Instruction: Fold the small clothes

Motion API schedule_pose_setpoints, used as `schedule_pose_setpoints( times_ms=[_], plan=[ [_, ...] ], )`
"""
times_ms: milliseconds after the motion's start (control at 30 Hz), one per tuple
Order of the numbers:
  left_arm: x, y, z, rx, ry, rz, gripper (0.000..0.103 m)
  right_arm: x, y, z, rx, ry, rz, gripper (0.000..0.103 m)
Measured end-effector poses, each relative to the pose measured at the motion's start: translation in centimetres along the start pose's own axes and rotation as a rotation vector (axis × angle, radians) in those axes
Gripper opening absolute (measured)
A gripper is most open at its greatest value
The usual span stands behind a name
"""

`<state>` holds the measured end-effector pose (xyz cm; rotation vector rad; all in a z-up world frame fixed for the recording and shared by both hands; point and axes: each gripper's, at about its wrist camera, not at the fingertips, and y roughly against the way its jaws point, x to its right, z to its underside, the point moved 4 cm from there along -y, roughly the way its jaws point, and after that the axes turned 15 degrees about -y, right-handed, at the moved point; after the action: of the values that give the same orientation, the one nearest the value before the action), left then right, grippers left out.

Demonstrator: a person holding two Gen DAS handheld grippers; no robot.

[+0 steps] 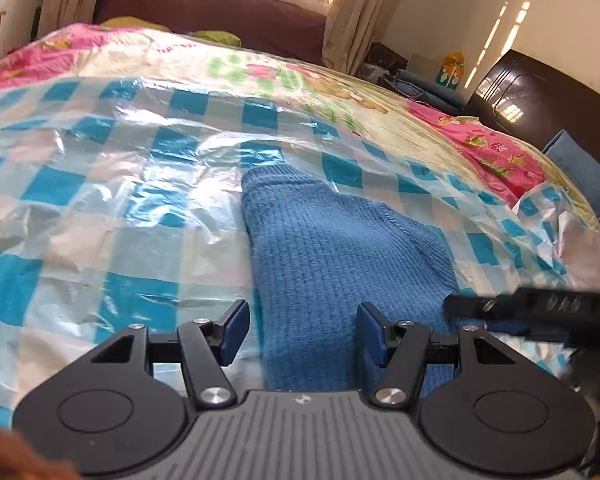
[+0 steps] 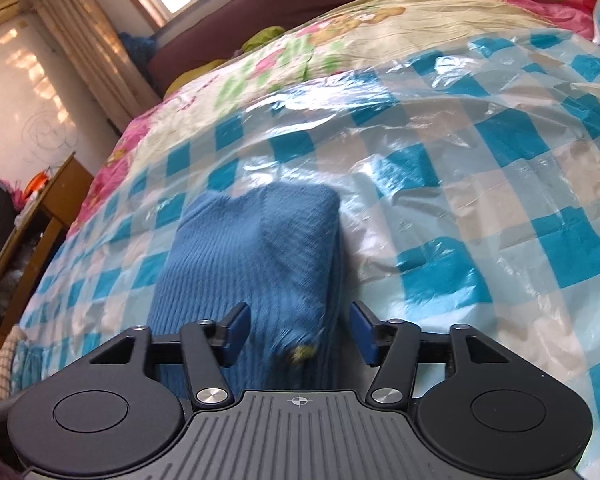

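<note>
A blue knitted garment (image 1: 332,240) lies folded lengthwise on a blue-and-white checked plastic sheet (image 1: 100,208) spread over the bed. My left gripper (image 1: 302,330) is open, its jaws astride the near left part of the garment. My right gripper (image 2: 298,334) is open over the near right edge of the same garment (image 2: 252,248), its jaws on either side of that edge. A small yellowish tag (image 2: 304,352) shows on the near edge. The right gripper's finger shows as a blurred black bar in the left wrist view (image 1: 540,304).
A pink and cream cartoon-print quilt (image 1: 300,76) covers the bed beyond the sheet. A dark headboard (image 1: 540,100) and a blue pillow (image 1: 584,172) are at the right. A wooden cabinet (image 2: 32,220) stands left of the bed. A maroon sofa (image 1: 220,12) sits under the window.
</note>
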<state>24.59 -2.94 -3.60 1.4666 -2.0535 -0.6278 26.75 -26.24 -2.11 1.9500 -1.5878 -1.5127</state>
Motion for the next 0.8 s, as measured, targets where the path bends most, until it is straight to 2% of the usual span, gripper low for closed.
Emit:
schedule_pose_setpoints(
  times_ms=[100, 333, 433, 500, 567, 633, 800],
  plan=[
    [0.3, -1.9, 0.1, -0.048, -0.004, 0.023, 0.064, 0.2, -1.4, 0.6, -0.026, 0.013, 0.045, 0.063],
    [-0.3, -3.5, -0.2, -0.044, 0.068, 0.082, 0.070, 2.0, -2.0, 0.2, -0.070, -0.084, -0.013, 0.064],
    [-0.2, -5.0, -0.3, -0.076, 0.075, 0.095, 0.074, 2.1, -2.8, 0.1, -0.092, -0.111, -0.036, 0.064],
    [-0.4, -5.0, -0.1, -0.075, 0.087, 0.109, 0.071, 2.2, -3.4, 0.0, -0.104, -0.138, -0.053, 0.059],
    [-0.5, -4.4, 0.1, -0.069, 0.066, 0.120, 0.065, 2.5, -3.7, 0.1, -0.131, -0.180, -0.094, 0.040],
    [-0.7, -3.8, 0.4, -0.066, 0.062, 0.131, 0.059, 2.9, -3.8, 0.3, -0.152, -0.235, -0.128, 0.039],
    [-1.9, -1.2, 1.3, -0.060, 0.079, 0.112, 0.056, 1.5, -3.2, 2.2, -0.170, -0.204, -0.153, 0.035]
  ],
)
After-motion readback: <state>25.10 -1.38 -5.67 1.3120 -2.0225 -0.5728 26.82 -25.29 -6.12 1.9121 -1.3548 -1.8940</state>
